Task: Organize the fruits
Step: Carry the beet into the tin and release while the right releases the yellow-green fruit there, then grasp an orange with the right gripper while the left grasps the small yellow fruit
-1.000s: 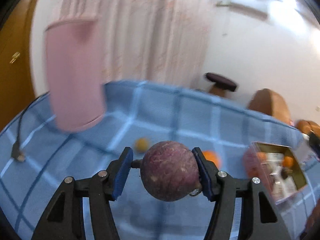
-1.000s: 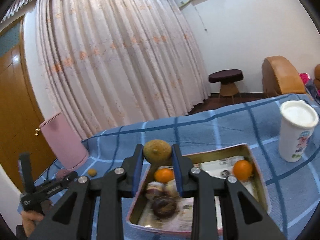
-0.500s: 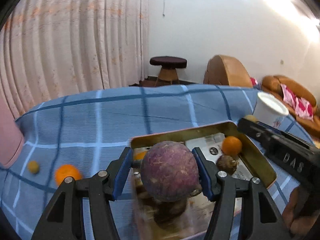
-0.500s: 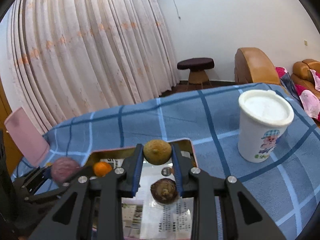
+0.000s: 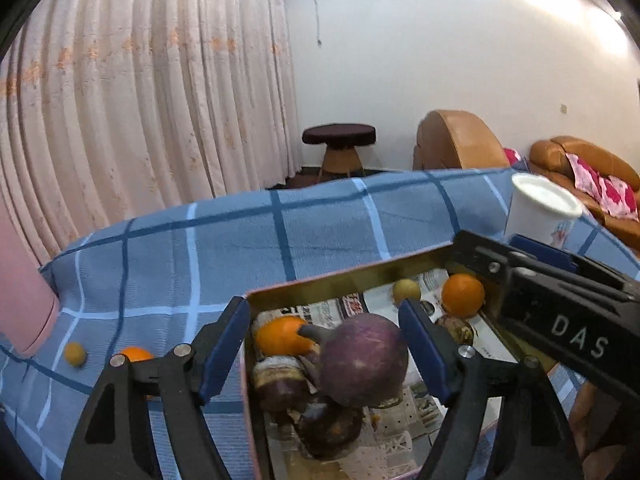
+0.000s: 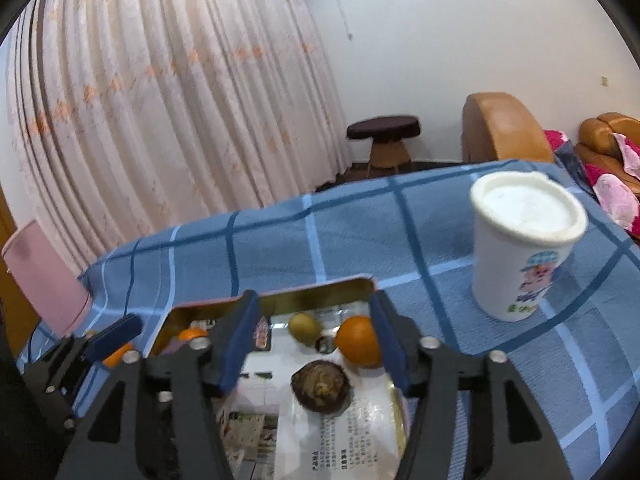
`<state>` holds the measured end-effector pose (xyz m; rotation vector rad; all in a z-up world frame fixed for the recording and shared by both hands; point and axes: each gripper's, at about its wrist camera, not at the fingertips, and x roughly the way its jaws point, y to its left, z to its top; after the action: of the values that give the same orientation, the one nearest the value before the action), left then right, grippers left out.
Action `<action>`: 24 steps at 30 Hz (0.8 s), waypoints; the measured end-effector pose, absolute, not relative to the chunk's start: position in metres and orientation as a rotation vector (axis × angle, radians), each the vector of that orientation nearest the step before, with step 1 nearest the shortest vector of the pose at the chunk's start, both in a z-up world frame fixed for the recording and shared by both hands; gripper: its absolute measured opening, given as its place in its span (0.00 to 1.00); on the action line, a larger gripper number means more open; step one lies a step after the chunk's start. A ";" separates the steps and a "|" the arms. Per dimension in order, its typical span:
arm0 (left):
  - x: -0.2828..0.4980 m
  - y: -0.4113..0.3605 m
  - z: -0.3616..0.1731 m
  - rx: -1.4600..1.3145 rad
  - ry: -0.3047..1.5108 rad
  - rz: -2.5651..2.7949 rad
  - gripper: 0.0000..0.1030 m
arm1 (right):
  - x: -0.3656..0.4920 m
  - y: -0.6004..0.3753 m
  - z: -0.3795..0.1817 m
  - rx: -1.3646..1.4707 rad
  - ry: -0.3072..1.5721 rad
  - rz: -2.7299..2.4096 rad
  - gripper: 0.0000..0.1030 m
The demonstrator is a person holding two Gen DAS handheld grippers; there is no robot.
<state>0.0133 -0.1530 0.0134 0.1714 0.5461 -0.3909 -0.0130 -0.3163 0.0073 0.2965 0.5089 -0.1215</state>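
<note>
Left gripper (image 5: 324,344): jaws have just been opening and now stand spread over the tin (image 5: 344,280), clear of the purple fruit (image 5: 362,362) between them. The fruit sits on the dark fruits (image 5: 280,380) piled at the tin's near left end, its stem tipped toward an orange (image 5: 280,334). Judgement: this is a release, with the jaws spread so the fruit can settle onto the pile.

Right gripper (image 6: 314,344): jaws have also just been opening and are parted with nothing pinched. Beyond their tips a small yellow-green fruit (image 6: 305,327) lies on the tin floor beside a second orange (image 6: 358,342) and a brown, wrinkled fruit (image 6: 320,386). Judgement: the yellow-green fruit has been dropped at the tin's far end, where floor space is free.

Materials and shapes:
- Gripper bodies are black with blue pads (image 5: 224,350).
- The tin is rectangular with a gold inner wall, lined with printed paper (image 6: 344,432).
- The purple fruit is round, matt and mottled.
- The oranges are smooth and glossy.

Outside the tin, to the left on the blue checked cloth (image 5: 320,232), remain a third orange (image 5: 136,354) and a small yellow fruit (image 5: 75,354), near each other. Judgement: these are still to be collected.

Farther right stands a white lidded cup (image 6: 524,248), apart from the tin. A pink container (image 6: 44,280) stands at the left edge, with curtains (image 6: 160,100) behind.
</note>
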 end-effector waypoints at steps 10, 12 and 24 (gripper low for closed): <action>0.023 -0.107 0.017 0.138 0.491 -0.241 0.76 | -0.026 -0.296 0.008 0.273 0.400 -0.193 0.68; 0.025 -0.099 0.015 0.145 0.483 -0.214 0.76 | -0.024 -0.284 0.006 0.233 0.401 -0.200 0.69; 0.036 -0.050 0.006 0.127 0.479 -0.125 0.76 | -0.027 -0.236 0.006 0.188 0.381 -0.199 0.71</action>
<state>0.0356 -0.0497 0.0064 0.1273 0.4794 -0.1246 -0.0273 -0.2357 0.0064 0.1878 0.3812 -0.1987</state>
